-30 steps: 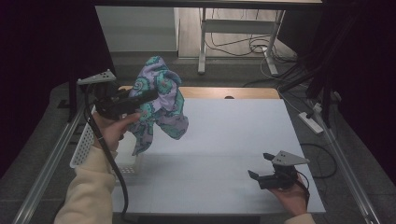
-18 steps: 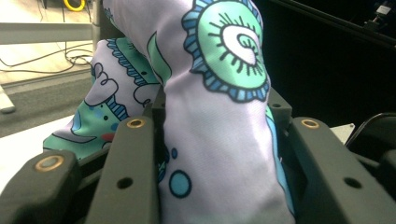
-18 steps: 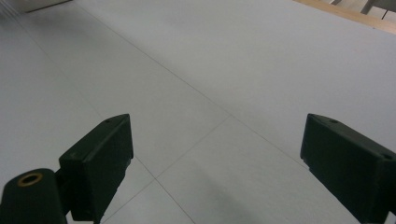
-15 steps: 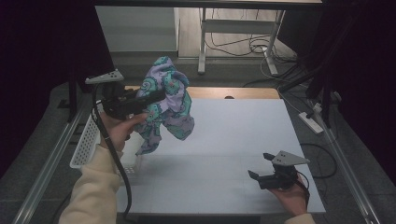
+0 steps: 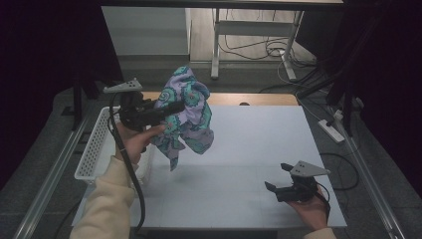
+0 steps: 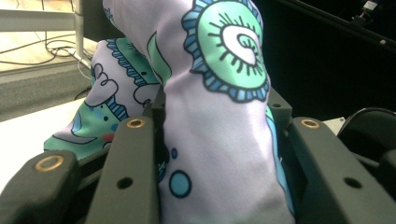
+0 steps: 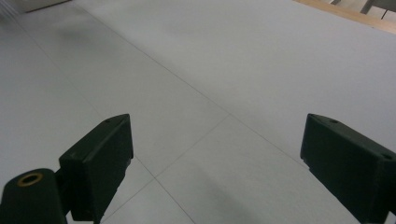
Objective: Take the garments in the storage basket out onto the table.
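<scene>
Spanning a dim room, the white table (image 5: pixel 249 149) underlies the left hand-held gripper (image 5: pixel 171 108) clamped on patterned cloth (image 5: pixel 191 114).

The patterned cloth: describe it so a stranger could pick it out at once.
Start at the white table and look above its left edge, beside the white perforated basket. The left gripper holds up a bunched lilac cloth with teal swirls, the one colourful thing here.

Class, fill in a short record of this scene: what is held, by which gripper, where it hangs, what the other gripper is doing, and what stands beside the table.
held: patterned cloth
holder: left gripper, jaws shut on the cloth
cloth position: lifted, hanging clear above the table, left side
right gripper: jaws open, nothing between them, low over the table's near right part
beside table: white basket at the left edge
</scene>
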Tool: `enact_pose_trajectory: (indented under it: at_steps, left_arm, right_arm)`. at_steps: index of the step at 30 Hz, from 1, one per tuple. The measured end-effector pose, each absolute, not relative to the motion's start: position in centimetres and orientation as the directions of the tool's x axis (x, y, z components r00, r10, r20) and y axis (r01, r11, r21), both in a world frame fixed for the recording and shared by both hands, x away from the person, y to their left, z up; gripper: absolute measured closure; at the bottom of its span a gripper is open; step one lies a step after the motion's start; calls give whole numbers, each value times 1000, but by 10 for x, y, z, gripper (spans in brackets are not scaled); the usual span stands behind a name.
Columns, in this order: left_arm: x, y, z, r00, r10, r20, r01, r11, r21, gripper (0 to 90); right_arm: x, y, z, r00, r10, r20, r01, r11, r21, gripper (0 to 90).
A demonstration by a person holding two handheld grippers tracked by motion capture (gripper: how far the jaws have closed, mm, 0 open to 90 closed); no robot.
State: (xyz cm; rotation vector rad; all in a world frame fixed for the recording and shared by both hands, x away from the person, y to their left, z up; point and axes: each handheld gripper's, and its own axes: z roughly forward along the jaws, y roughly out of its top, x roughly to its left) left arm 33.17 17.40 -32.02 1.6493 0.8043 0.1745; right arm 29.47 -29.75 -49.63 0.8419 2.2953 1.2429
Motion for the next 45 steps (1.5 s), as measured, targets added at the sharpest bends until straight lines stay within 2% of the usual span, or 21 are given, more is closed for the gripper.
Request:
enact_pose_trajectory:
  at_steps: [9, 34, 45]
  left_arm:
    - [333, 164, -327, 756, 572, -319, 415, -41, 909, 601]
    - [332, 100, -353, 814, 480, -327, 436, -132, 890, 599]
    - [335, 88, -374, 812, 474, -339, 464, -173, 869, 598]
  right_arm:
    - [294, -298, -496, -739, 671, -58, 318, 423, 849, 97]
    - [294, -298, -496, -741, 669, -55, 318, 422, 849, 97]
    - [294, -299, -496, -740, 671, -55, 319, 422, 849, 97]
